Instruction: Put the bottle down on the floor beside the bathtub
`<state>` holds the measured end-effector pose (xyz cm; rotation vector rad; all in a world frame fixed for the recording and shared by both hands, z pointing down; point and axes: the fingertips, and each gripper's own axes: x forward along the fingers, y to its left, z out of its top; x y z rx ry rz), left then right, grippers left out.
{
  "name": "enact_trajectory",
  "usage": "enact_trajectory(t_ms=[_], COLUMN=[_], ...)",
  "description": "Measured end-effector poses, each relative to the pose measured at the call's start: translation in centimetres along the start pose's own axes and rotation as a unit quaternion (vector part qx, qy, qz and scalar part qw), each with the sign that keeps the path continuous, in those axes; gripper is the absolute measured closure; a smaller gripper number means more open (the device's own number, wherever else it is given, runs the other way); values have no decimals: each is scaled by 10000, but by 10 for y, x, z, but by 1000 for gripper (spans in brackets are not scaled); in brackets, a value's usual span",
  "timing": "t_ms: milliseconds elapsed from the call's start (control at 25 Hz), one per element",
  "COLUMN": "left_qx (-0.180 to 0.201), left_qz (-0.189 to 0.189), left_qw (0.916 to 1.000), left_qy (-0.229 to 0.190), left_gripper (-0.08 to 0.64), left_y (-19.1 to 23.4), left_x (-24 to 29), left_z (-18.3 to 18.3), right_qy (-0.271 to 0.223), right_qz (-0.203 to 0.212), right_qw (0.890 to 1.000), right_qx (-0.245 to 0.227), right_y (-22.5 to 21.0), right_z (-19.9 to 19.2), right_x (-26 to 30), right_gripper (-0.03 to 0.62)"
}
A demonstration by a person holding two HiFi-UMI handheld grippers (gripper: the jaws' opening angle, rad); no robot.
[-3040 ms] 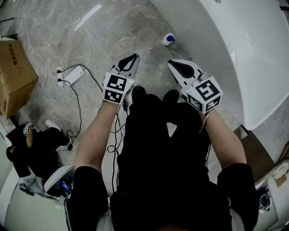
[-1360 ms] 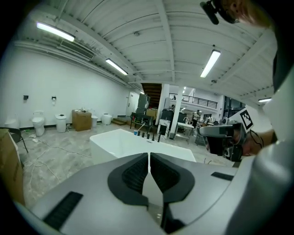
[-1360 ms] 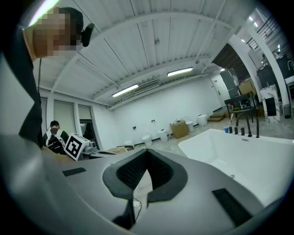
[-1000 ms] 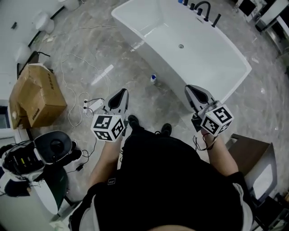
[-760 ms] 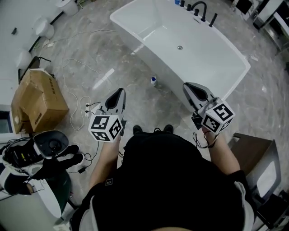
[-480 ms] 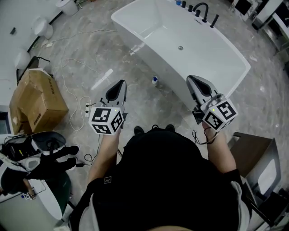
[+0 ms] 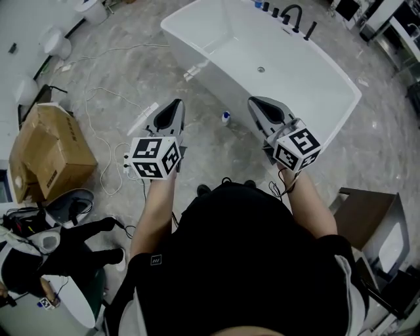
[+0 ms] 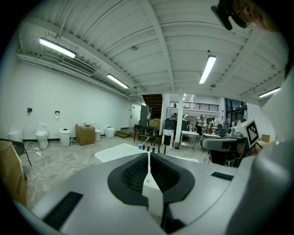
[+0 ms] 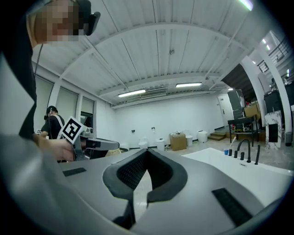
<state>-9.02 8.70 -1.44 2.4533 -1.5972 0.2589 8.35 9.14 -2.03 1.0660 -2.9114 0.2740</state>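
A small white bottle with a blue cap (image 7: 226,118) stands on the grey floor, close beside the white bathtub (image 7: 295,79). Neither gripper touches it. In the head view my left gripper (image 7: 175,105) is held up left of the bottle and my right gripper (image 7: 253,100) right of it, over the tub's near wall. Both are well above the floor. The left gripper (image 8: 149,158) has its jaws pressed together with nothing between them. The right gripper (image 9: 147,153) is also shut and empty. Each gripper view looks out level across the room, and the bottle is hidden from both.
A cardboard box (image 7: 49,154) sits at the left, with a power strip and loose white cables (image 7: 131,157) on the floor near it. Dark gear and a round white fixture (image 7: 65,210) lie at the lower left. A brown cabinet (image 7: 367,216) stands at the right. A black faucet (image 7: 292,13) is on the tub's far end.
The head view has risen well above the floor since the earliest frame. Over the last half second my right gripper has shifted left and up. The bottle stays on the floor.
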Motion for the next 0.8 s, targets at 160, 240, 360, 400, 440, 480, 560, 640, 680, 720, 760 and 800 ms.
enact_trajectory(t_ms=[160, 240, 360, 400, 440, 480, 560, 640, 680, 720, 760, 800], left_qx=[82, 51, 45, 64, 88, 115, 168, 194, 195, 189, 182, 174], left_qz=[116, 224, 315, 330, 343, 357, 386, 410, 418, 425, 431, 436], left_qw=[9998, 9996, 9994, 9994, 9993, 9992, 9991, 9989, 9989, 9989, 9989, 9989], left_qy=[-100, -143, -134, -128, -125, -122, -110, -94, -85, -76, -66, -56], left_gripper=[534, 534, 534, 534, 534, 534, 534, 534, 534, 534, 534, 534], left_y=[9, 16, 29, 31, 32, 32, 31, 32, 33, 35, 37, 38], left_x=[4, 6, 8, 7, 6, 4, 2, 0, 0, -1, -1, -1], left_z=[6, 7, 10, 11, 12, 12, 11, 10, 10, 9, 9, 8], right_qy=[-59, -103, -128, -135, -144, -153, -171, -173, -166, -159, -153, -147], right_qz=[-194, -261, -317, -327, -332, -330, -314, -291, -277, -263, -249, -234], right_qw=[9997, 9994, 9992, 9991, 9991, 9991, 9991, 9993, 9994, 9994, 9995, 9996], right_qx=[-149, -179, -215, -221, -225, -226, -208, -175, -158, -140, -119, -95], right_y=[-10, -17, -20, -20, -21, -21, -21, -21, -21, -20, -19, -19], right_z=[6, 9, 15, 17, 17, 18, 16, 14, 12, 11, 10, 9], right_x=[2, 2, 9, 11, 12, 12, 12, 13, 14, 15, 17, 18], right_gripper=[565, 565, 565, 565, 565, 565, 565, 565, 565, 565, 565, 565])
